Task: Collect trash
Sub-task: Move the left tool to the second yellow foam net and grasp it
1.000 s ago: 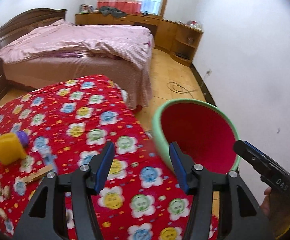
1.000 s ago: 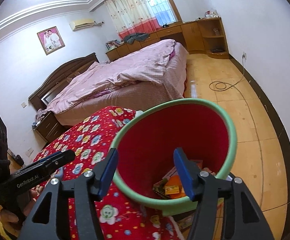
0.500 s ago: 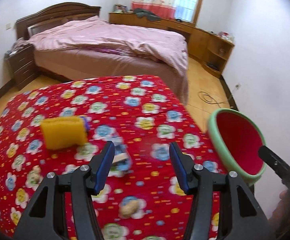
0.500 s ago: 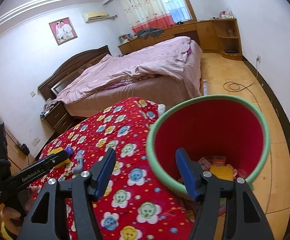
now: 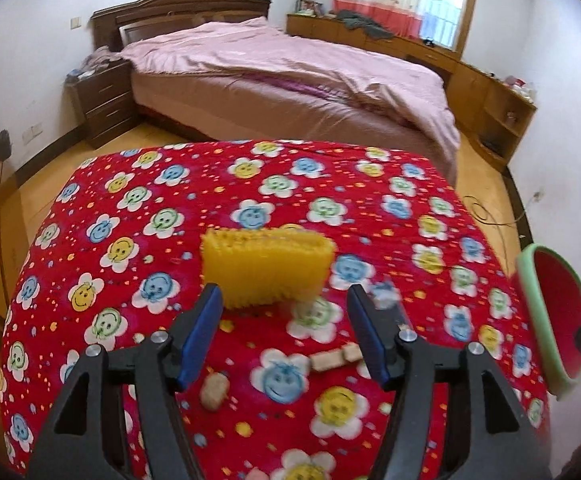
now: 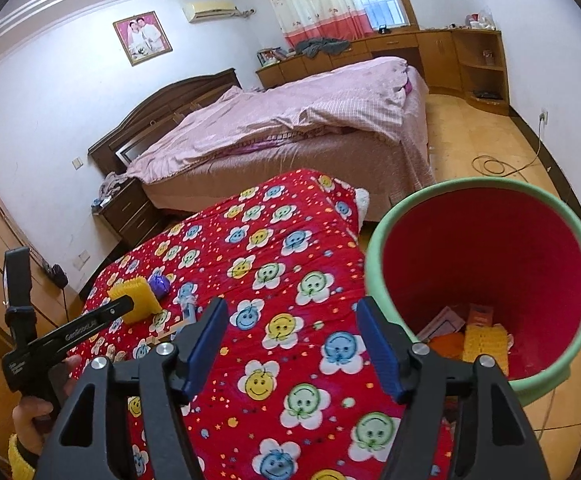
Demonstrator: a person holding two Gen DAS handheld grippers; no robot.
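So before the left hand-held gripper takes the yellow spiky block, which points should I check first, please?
1. Left hand-held gripper open and empty: ok.
2. Yellow spiky block ahead of the fingers, roughly centred between them: ok.
3. Opening wide enough for the block: cannot tell; the block looks about as wide as the gap.
4. Neighbours: purple ball sits right beside the block, wooden pieces lie nearer the gripper: not ok, may get bumped.
5. Bin open, beside the table, with room inside: ok.
6. Right hand-held gripper open, empty, away from the block: ok.
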